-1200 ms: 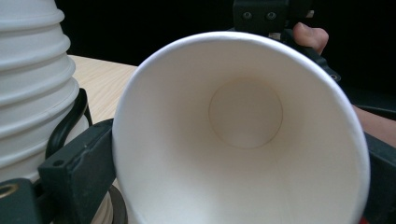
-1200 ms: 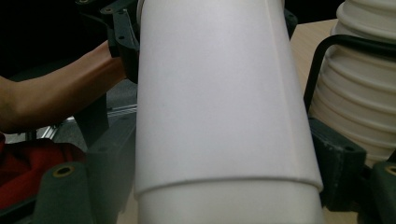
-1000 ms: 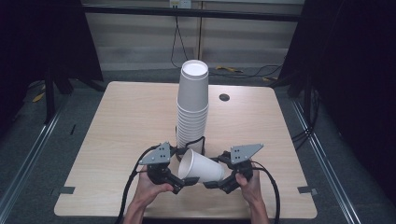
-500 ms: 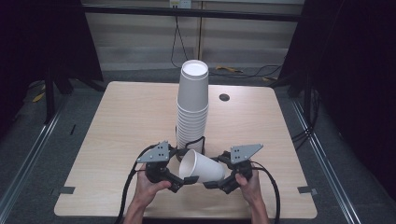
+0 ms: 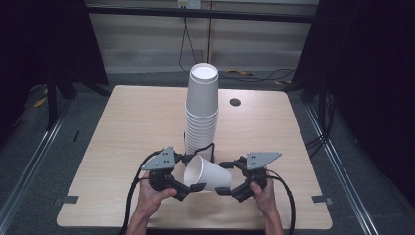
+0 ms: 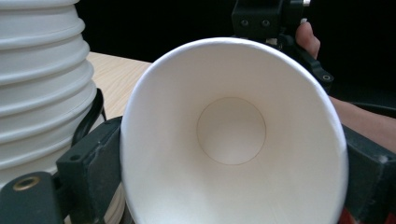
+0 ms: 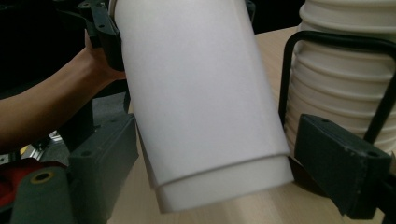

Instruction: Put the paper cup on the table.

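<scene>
Left gripper [image 5: 192,172] jaws had just been closing and gripped the rim end of the paper cup [image 5: 208,174]. My right gripper [image 5: 223,177] clamped its base end. That cup lay on its side, lifted off the table [image 5: 122,127], at the lower centre of the high view, just in front of the tall cup stack [image 5: 201,117]. I judged step 1, taking it off the stack, done. A 2nd cup edge [image 7: 224,186] showed at the base, so pulling the 2 apart probably remained.

White paper cup [image 5: 208,174], on its side, above table
</scene>
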`<action>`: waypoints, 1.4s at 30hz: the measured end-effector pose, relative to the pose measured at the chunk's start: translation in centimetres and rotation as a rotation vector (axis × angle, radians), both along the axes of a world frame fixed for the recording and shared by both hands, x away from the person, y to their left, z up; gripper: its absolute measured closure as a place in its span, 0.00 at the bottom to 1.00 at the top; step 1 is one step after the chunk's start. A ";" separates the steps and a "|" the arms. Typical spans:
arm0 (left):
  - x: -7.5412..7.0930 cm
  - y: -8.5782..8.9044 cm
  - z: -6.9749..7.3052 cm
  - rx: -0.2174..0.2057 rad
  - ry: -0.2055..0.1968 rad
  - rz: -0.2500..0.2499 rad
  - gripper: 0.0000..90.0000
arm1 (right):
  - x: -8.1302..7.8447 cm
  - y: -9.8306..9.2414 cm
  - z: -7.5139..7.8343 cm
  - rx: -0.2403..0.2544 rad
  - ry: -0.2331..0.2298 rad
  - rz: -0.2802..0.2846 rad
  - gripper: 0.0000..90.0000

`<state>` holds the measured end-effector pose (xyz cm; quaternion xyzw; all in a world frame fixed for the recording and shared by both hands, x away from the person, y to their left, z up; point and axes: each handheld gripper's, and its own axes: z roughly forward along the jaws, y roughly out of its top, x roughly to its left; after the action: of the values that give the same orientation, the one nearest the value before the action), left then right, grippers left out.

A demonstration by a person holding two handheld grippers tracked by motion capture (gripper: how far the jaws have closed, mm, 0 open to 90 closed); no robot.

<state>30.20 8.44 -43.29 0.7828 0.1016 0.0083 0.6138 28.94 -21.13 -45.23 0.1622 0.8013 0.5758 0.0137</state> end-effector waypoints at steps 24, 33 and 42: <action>-0.2 3.3 0.1 0.048 0.015 0.138 0.10 | -1.1 -2.8 0.3 0.090 -0.091 -0.233 0.15; -0.1 4.6 0.1 0.090 0.028 0.175 0.10 | -1.6 -5.1 -0.4 0.181 -0.093 -0.403 0.15; 0.1 5.9 0.1 0.123 0.046 0.211 0.10 | -2.0 -5.6 -1.5 0.101 -0.132 -0.569 0.15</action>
<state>30.33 14.33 -43.20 0.8040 0.1967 0.0610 0.5579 26.93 -26.71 -46.72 0.3430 0.6913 0.5972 0.2184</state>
